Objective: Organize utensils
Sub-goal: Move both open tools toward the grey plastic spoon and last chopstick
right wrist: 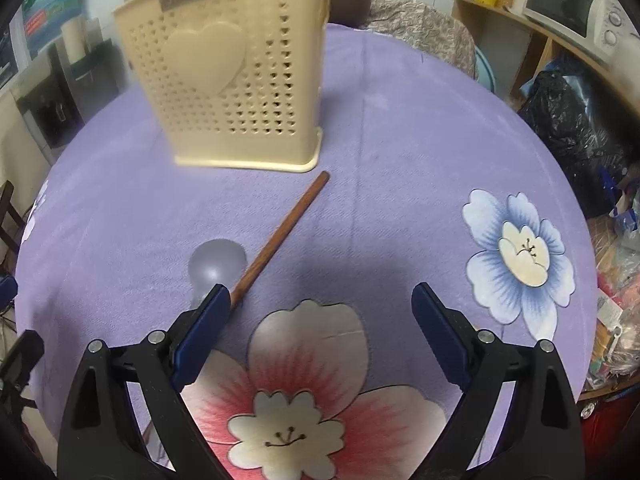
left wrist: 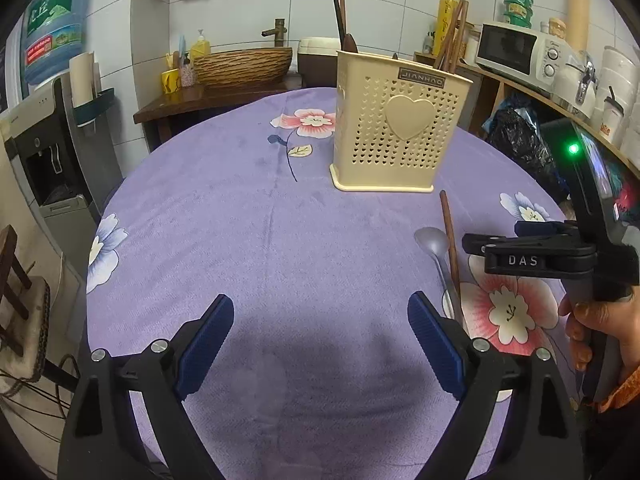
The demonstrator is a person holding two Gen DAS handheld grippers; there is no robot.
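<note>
A cream utensil holder (left wrist: 396,124) (right wrist: 236,92) with a heart and small holes stands on the purple flowered tablecloth (left wrist: 240,240); wooden utensils (left wrist: 344,20) and chopsticks (left wrist: 454,36) stick out of it. In front of it lie a grey spoon (left wrist: 434,246) (right wrist: 218,266) and a brown wooden stick (left wrist: 450,240) (right wrist: 284,236), side by side. My left gripper (left wrist: 320,338) hangs open over bare cloth, left of them. My right gripper (right wrist: 320,324) is open above a pink flower; its left finger (right wrist: 204,336) covers the lower ends of the spoon and stick. The right gripper's body (left wrist: 560,256) shows in the left wrist view, held by a hand (left wrist: 600,332).
A wooden sideboard with a woven basin (left wrist: 244,66) stands behind the table. A shelf at right carries a microwave (left wrist: 516,50) and jars. A water dispenser (left wrist: 52,152) is at left, a black bag (right wrist: 572,128) at right. The table edge curves close on both sides.
</note>
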